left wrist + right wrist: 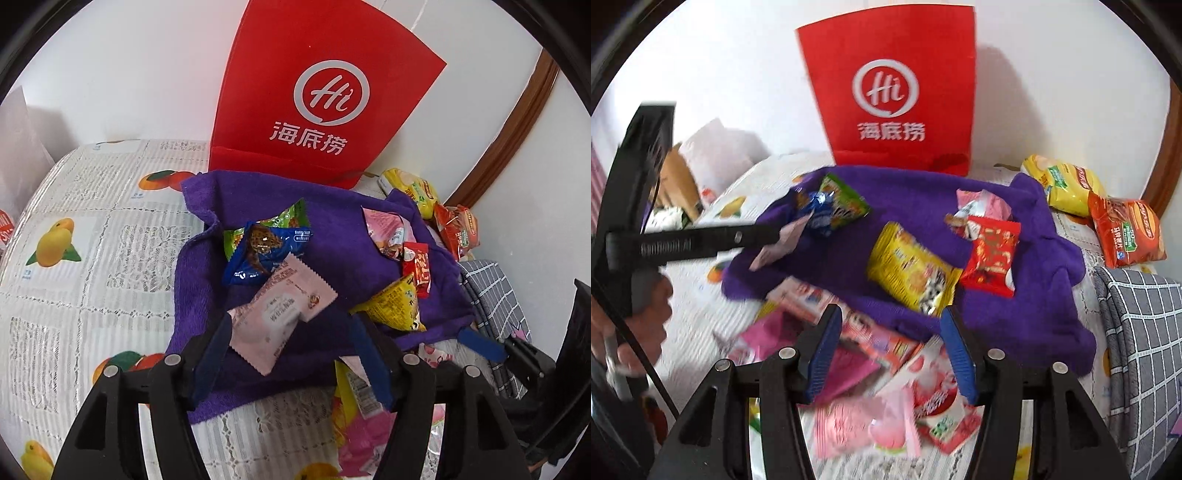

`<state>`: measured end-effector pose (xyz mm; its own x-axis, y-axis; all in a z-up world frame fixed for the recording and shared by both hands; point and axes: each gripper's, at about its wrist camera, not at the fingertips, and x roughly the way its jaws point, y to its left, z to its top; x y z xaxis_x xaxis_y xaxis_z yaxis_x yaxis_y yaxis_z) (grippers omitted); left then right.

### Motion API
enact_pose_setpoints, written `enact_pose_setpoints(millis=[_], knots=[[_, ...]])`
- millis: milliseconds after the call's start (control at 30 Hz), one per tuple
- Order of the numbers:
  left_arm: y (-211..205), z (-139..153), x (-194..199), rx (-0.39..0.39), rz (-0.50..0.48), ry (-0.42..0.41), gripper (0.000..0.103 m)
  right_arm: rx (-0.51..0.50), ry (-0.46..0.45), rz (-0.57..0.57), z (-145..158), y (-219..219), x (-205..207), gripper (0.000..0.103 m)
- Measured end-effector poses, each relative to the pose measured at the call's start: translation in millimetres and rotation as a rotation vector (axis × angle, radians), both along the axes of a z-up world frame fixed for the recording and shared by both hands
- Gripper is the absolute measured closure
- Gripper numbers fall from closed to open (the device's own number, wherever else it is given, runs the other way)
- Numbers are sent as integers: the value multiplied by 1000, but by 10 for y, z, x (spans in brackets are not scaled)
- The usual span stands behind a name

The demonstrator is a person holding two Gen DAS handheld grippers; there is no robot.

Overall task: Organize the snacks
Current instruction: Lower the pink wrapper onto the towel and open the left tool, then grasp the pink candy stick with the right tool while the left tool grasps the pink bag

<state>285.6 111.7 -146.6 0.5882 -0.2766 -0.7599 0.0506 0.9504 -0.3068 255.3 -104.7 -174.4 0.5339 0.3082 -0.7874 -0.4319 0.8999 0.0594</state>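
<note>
On the purple towel (332, 236) in front of my left claw (291, 354) lie the snacks: a pale pink packet (284, 314) nearest me, its lower left edge against my left finger (212, 354), while my right finger stands clear of it, so my jaws are parted and do not pinch it. Behind it sit a blue wrapper (262, 254) overlapping a green one (288, 218), a yellow packet (395, 302) to the right and a small red candy (419, 267) above that. A red paper bag (314, 92) stands upright at the towel's far edge against the wall. The table's fruit-print cloth (92, 240) shows to the left.

From my right wrist, my right claw (890, 354) hangs with jaws apart and nothing between the pads, over loose pink and red packets (923, 398) lying off the towel's near edge. On the towel lie the yellow packet (912, 269) and a red packet (991, 254) touching it. Two chip bags, yellow (1063, 188) and orange (1126, 232), rest beyond the towel at right. My left claw (779, 236) reaches in from the left; the pink packet (783, 243) is at its tip, blurred.
</note>
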Motion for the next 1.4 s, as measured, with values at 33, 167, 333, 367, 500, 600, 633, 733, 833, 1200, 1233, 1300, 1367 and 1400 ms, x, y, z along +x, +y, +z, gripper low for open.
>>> enact_pose_setpoints(millis=[33,167,333,367,500,600,633,733,833,1200,1233,1300,1367,1400], knots=[[1,6,-21,-2,2,0,37,-9,5,4,-21,12,-9,55],[37,52,-137,-29,7,-9,37,-23,46,40,-130,89,8,56],[167,66,-271,-33,18,-16,34,-55,89,69,-259,199,79,56],[204,58,-287,-36,21,-11,34,-72,83,74,-273,235,93,56],[326,-1,-321,-45,37,18,34,-108,87,103,-314,344,126,56],[361,-20,-355,-42,34,23,34,-149,94,137,-377,435,127,55],[363,-22,-370,-40,31,22,34,-166,93,143,-397,461,131,54],[340,-10,-410,-33,17,19,34,-180,98,153,-419,509,150,53],[329,2,-462,-31,12,18,34,-191,80,172,-404,527,129,67],[300,120,-723,-30,12,4,34,-99,-28,113,102,391,-197,83],[279,133,-739,-29,8,2,34,-85,-35,105,165,359,-235,83],[210,155,-772,-31,-5,-2,34,-57,-46,87,300,263,-319,83],[141,166,-794,-32,-19,-4,34,-42,-41,70,397,154,-397,83],[94,169,-803,-32,-28,-7,34,-41,-32,57,432,87,-437,83]])
